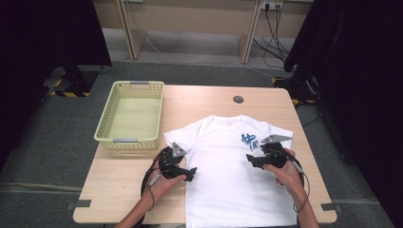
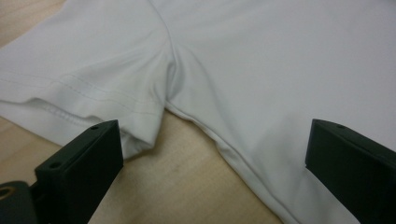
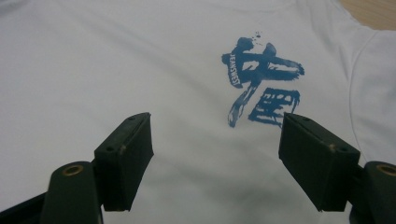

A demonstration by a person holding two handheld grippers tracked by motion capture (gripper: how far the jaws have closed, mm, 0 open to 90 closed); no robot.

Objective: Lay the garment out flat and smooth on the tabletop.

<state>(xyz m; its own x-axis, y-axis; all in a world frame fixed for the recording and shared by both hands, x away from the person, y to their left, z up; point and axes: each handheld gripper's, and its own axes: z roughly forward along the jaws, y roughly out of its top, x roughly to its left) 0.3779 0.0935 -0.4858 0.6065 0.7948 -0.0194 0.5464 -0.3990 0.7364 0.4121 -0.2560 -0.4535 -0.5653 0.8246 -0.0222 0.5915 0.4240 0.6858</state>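
A white T-shirt [image 1: 228, 175] with a blue brush-stroke print [image 1: 248, 140] lies flat, front up, on the wooden table [image 1: 119, 185]. My left gripper [image 1: 191, 172] hovers at the shirt's left side, below the sleeve, its jaws wide apart and empty. In the left gripper view the sleeve hem [image 2: 70, 109] and the armpit seam [image 2: 170, 100] lie just ahead. My right gripper [image 1: 251, 158] hangs over the chest, open, nothing between its jaws. The right gripper view has the blue print [image 3: 261, 84] just beyond the jaws.
A pale yellow plastic basket [image 1: 105, 130], empty, stands at the table's back left. A round grommet hole [image 1: 238, 99] sits near the far edge. Bare wood lies left of the shirt. Dark curtains flank the table; cables hang at the back right.
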